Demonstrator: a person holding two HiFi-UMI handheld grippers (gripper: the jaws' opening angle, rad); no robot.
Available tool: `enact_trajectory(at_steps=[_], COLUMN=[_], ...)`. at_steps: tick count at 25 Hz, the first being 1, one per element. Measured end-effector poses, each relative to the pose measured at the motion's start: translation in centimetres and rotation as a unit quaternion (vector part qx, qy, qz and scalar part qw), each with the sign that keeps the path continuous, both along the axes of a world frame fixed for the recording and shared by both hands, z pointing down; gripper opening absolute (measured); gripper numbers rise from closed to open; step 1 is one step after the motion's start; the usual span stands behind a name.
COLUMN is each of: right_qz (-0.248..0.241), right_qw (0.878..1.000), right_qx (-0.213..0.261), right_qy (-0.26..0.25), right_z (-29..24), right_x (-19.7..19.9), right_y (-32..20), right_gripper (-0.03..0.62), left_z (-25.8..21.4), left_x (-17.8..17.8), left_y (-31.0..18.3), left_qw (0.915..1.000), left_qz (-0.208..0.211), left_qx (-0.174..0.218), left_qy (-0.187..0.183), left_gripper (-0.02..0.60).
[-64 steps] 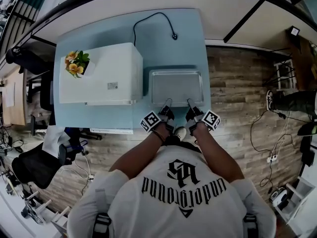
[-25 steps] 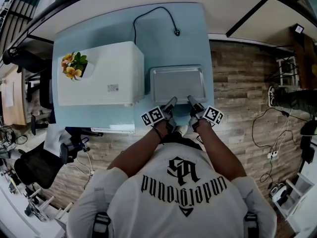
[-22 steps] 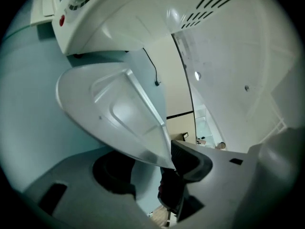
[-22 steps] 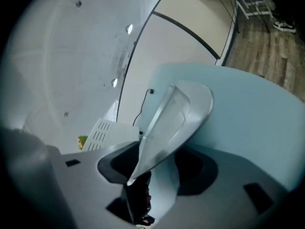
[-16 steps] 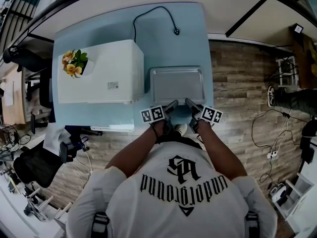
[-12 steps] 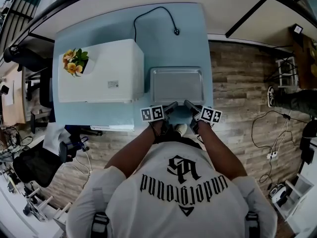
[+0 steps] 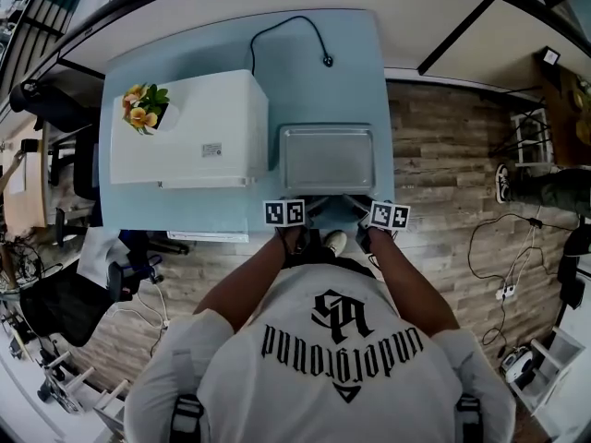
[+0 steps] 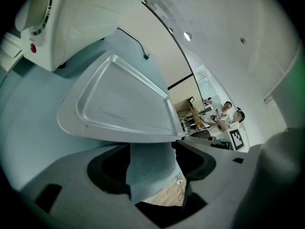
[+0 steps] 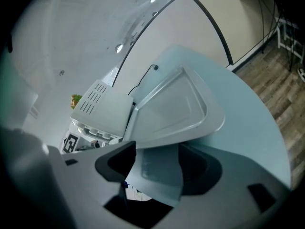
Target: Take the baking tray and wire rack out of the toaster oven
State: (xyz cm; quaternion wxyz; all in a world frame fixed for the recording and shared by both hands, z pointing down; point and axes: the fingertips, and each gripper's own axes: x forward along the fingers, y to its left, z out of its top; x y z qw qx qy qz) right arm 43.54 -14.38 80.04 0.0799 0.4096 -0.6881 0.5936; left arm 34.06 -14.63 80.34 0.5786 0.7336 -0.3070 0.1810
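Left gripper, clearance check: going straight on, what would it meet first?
Probably the baking tray, at its near rim; depth is unclear. The left gripper has just been opening its jaws, nothing between them.

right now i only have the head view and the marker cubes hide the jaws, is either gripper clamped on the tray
Observer: No. The left gripper has jaws that have just been opening and stand apart. Only the blue table shows between them, and the near rim of the baking tray lies just past the tips.
Operator: and the right one
Observer: Same there. The right gripper has jaws that have just been opening, stand apart and hold nothing.
Operator: can you see the oven's front
Observer: Part of it, in the left gripper view. The toaster oven shows a round dial and a small red spot below it.
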Motion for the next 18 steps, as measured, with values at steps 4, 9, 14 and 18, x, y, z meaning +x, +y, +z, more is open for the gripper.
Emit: enact_trajectory(at_steps=[4, 9, 14, 18], right_qz=[-0.004, -0.003, -0.005, -0.012], right_qw=[1.000, 1.000, 0.999, 0.997], right_qx=[0.003, 0.016, 0.036, 0.065], right_qy=[0.010, 0.019, 0.027, 0.037], right_z=[0.0, -0.5, -1.8, -3.3], right_x=[0.0, 0.8, 1.3, 1.5], right_y=[0.5, 0.9, 1.1, 1.1], right_gripper=[0.270, 0.268, 0.268, 0.267], left_z=[0.2, -0.2, -1.2, -2.6], left_x=[-0.3, 0.0, 0.4, 0.7], left_y=[0.4, 0.9, 1.0, 0.8], left_qw=[0.9999, 0.9997, 0.9990, 0.9977], left_qz=[0.000, -0.002, 0.000, 0.001], left_qx=[0.008, 0.020, 0.042, 0.067], left_qy=[-0.007, -0.011, -0.013, -0.012], left_gripper=[0.308, 0.308, 0.308, 0.308])
